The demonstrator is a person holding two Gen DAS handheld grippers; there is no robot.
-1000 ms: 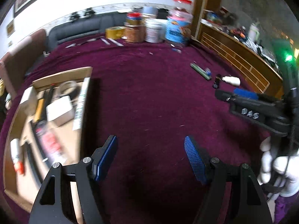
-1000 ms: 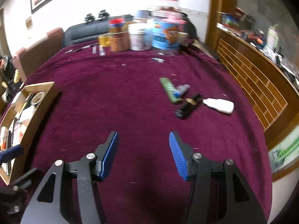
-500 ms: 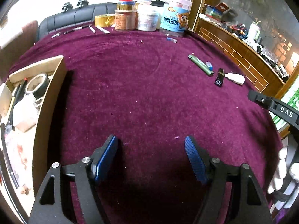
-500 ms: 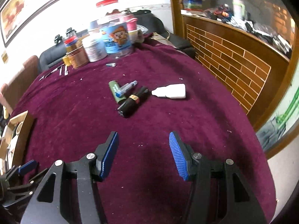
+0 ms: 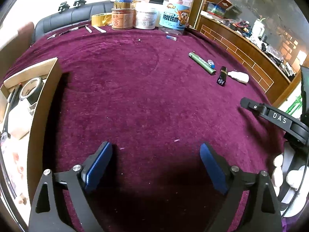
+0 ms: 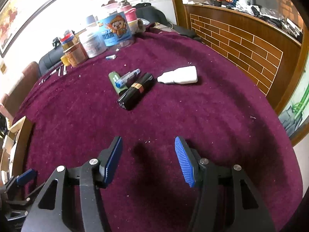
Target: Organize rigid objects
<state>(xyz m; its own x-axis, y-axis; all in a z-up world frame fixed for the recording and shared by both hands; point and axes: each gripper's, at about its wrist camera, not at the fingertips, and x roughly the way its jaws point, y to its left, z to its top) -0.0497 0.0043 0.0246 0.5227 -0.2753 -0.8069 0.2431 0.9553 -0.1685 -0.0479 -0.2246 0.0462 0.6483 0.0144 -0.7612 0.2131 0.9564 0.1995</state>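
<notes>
Left tongs (image 5: 155,159): wide open, holding nothing
Right tongs (image 6: 148,154): wide open (nothing held)
Black tube (image 6: 136,90): far ahead, touching green tube (image 6: 115,83)

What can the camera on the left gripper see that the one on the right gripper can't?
Only the left wrist view looks into the wooden tray, showing a tape roll. Only the right wrist view shows the framed painting and the pink spool. Both show the black tube, green tube, white bottle, cartoon jar, and open grippers.

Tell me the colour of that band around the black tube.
Gold-orange band, clearest in the right wrist view.
</notes>
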